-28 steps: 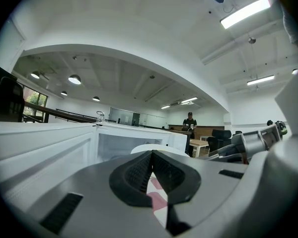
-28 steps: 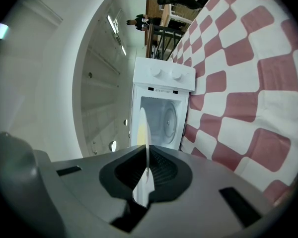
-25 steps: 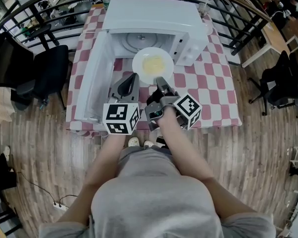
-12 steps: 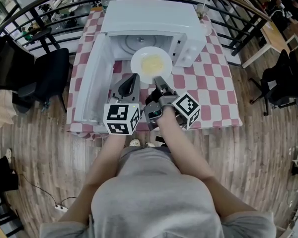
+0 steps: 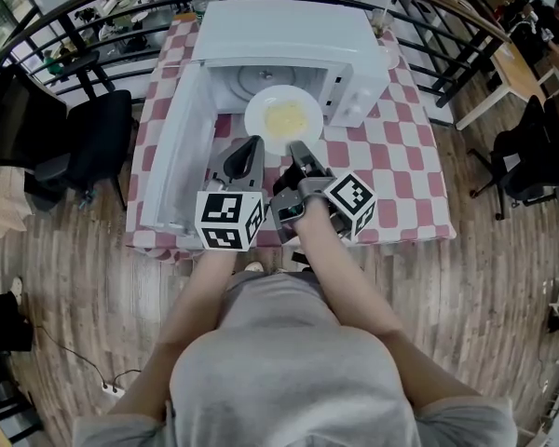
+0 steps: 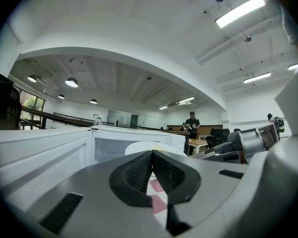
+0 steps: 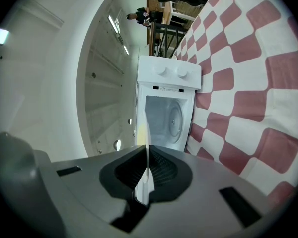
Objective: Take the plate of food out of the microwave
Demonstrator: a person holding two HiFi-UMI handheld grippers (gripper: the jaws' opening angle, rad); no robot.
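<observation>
**Desk:** With the microwave standing open, its door swung wide to the left of the oven's mouth, what is the left gripper doing?

**Photographer:** It waits in front of the microwave, just left of the plate. Its jaws are brought together on nothing, and checked cloth shows beneath them.

**Desk:** And the plate of food?

**Photographer:** The white plate, with yellow food at its middle, sits at the microwave's mouth, partly out over the front edge by my reading. The right gripper, in front of the microwave and right of its partner, has its jaws pinched tight on the plate's near rim. Its own view shows the thin white edge running between the pads.

**Desk:** How should the pull be made?

**Photographer:** One pinch on the rim makes a long lever, so the far side will likely want to dip. Best to draw the plate straight back from the microwave, level and slow, with the grip kept firm. It should clear the opening before it is lowered to the checked tablecloth in front of the microwave. The free left gripper could prop the rim from below, because any tilt risks sliding the food.
</observation>
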